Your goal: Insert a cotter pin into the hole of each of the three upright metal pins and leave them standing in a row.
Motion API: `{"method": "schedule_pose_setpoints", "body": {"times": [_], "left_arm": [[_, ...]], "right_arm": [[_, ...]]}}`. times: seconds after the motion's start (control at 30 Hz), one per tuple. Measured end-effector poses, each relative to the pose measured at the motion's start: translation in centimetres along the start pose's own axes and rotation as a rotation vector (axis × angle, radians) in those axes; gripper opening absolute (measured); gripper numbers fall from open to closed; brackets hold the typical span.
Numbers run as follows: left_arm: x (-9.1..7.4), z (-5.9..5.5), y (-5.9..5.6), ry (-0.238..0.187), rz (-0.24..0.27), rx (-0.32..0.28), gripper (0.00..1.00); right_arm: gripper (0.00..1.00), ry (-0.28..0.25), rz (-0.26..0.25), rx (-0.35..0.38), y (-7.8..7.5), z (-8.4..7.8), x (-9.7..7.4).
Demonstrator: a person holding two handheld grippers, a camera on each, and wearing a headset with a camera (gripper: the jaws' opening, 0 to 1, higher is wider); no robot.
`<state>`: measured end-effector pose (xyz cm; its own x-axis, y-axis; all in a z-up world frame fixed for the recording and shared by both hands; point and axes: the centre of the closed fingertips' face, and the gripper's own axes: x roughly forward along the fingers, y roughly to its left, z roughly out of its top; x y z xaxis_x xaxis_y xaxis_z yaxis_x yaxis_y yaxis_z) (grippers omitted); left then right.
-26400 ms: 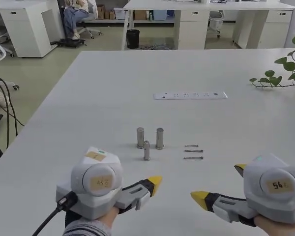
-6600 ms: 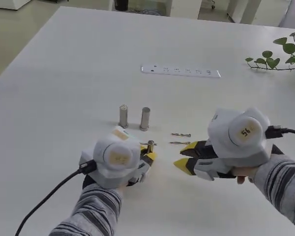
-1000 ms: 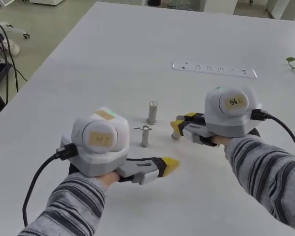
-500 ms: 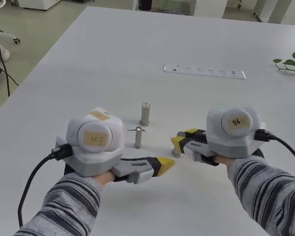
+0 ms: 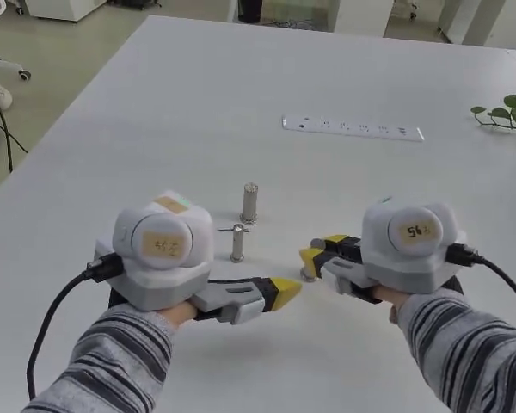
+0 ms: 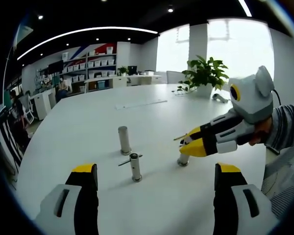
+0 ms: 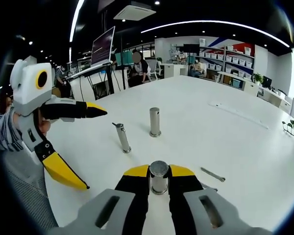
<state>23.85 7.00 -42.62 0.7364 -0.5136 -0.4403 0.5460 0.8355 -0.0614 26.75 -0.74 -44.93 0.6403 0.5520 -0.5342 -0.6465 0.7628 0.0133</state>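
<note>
Right gripper [image 5: 310, 256] clamps a bare metal pin [image 7: 159, 176] at four o'clock from the fitted pin [image 5: 237, 243], left gripper [image 6: 156, 171] gapes wide; next, I think, it must fetch a loose cotter pin [image 7: 213, 174].

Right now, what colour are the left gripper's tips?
Yellow tips on the left gripper, black behind; clearest in the left gripper view.

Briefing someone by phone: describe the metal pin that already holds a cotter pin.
On the white table, before the power strip, two metal pins stand free. Take the nearer pin: a cotter pin crosses its top; the farther pin is bare.
</note>
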Motion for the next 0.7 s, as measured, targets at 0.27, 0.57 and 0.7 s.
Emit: {"method": "schedule_pose_setpoints", "body": {"times": [0.27, 0.57, 0.7], "left_arm": [[0.0, 0.1, -0.1, 0.001, -0.006, 0.0, 0.99], [-0.1, 0.3, -0.2, -0.008, -0.008, -0.003, 0.99], [0.0, 0.4, -0.2, -0.015, -0.009, -0.007, 0.99]], "right_arm": [[0.12, -0.007, -0.004, -0.008, 0.2, 0.0, -0.1], [0.25, -0.013, 0.056, -0.052, 0.7, 0.2, -1.8], [0.26, 0.008, 0.065, -0.085, 0.1, 0.0, -2.5]]}}
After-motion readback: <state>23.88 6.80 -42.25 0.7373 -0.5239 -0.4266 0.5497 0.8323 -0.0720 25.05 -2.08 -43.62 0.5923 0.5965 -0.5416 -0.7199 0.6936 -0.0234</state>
